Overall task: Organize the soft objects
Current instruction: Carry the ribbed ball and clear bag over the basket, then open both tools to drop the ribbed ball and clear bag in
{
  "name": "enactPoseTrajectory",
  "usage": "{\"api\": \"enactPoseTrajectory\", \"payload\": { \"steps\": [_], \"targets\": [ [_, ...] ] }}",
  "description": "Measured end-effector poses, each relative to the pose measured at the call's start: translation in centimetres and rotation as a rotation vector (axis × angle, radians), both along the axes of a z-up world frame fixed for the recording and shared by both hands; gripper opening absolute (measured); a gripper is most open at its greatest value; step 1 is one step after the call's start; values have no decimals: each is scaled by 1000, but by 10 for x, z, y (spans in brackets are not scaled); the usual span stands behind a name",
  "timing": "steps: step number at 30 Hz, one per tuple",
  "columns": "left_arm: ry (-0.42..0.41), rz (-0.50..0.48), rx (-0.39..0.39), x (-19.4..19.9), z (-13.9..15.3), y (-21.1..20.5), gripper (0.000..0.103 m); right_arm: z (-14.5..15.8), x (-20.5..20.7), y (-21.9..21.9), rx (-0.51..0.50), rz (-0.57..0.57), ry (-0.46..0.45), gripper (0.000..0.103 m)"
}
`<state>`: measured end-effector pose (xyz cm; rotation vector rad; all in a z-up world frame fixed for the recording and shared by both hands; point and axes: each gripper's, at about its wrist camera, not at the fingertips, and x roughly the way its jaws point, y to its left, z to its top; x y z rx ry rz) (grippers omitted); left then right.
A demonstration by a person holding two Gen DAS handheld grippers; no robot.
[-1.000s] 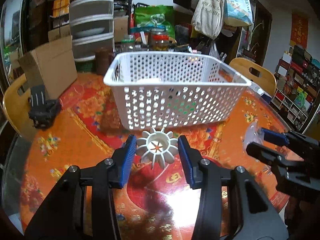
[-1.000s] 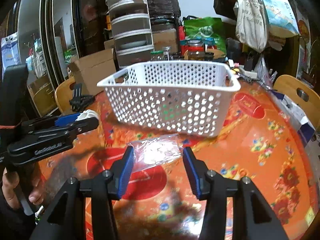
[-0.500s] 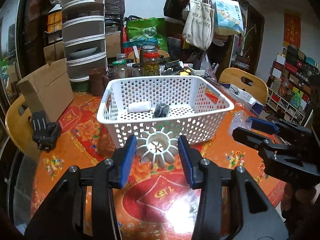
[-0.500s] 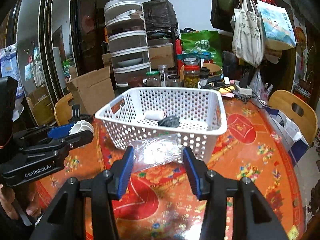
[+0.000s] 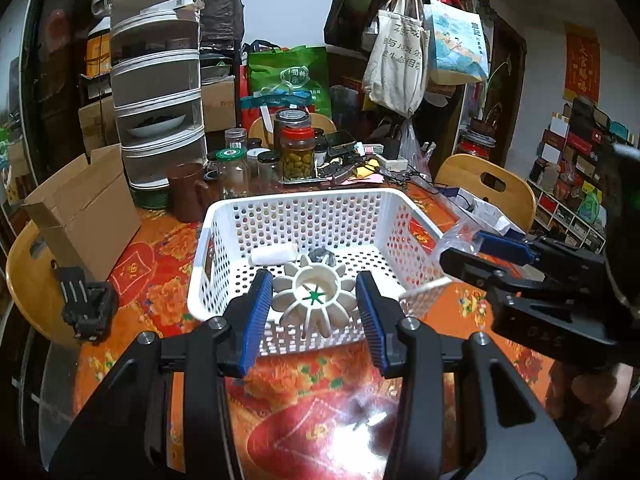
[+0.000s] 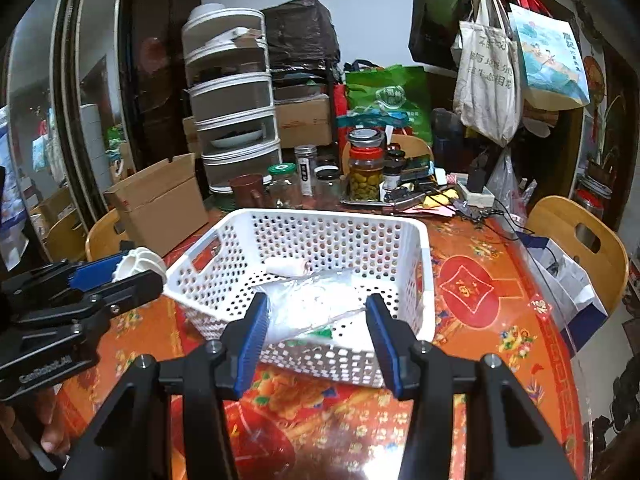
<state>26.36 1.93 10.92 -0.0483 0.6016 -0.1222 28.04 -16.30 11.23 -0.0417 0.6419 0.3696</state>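
- my left gripper [image 5: 315,304], clamped on the white flower toy [image 5: 316,296], hangs above the basket [image 5: 240,216].
- my right gripper [image 6: 316,320] pinches the plastic bag [image 6: 316,308] above it too.

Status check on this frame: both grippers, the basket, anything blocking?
Left gripper shut on white flower-shaped toy, right gripper shut on clear plastic bag. Both held over white basket; white roll already inside. Nothing blocking.

basket [image 5: 224,216] open-topped, jars [image 5: 297,151] crowding behind
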Motion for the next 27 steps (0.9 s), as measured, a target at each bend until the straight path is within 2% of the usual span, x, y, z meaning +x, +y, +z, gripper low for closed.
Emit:
{"api": "enactPoseTrajectory", "payload": {
  "steps": [5, 11, 19, 27],
  "targets": [
    [18, 16, 16, 31, 7, 3, 41, 1, 24, 0, -19, -23, 18, 49],
    [83, 19, 26, 78, 0, 3, 41, 0, 50, 1, -28, -41, 48, 49],
    [180, 35, 51, 139, -27, 2, 41, -15, 90, 6, -65, -67, 120, 49],
    [277, 61, 63, 182, -58, 5, 41, -38, 125, 13, -99, -76, 195, 49]
  ]
}}
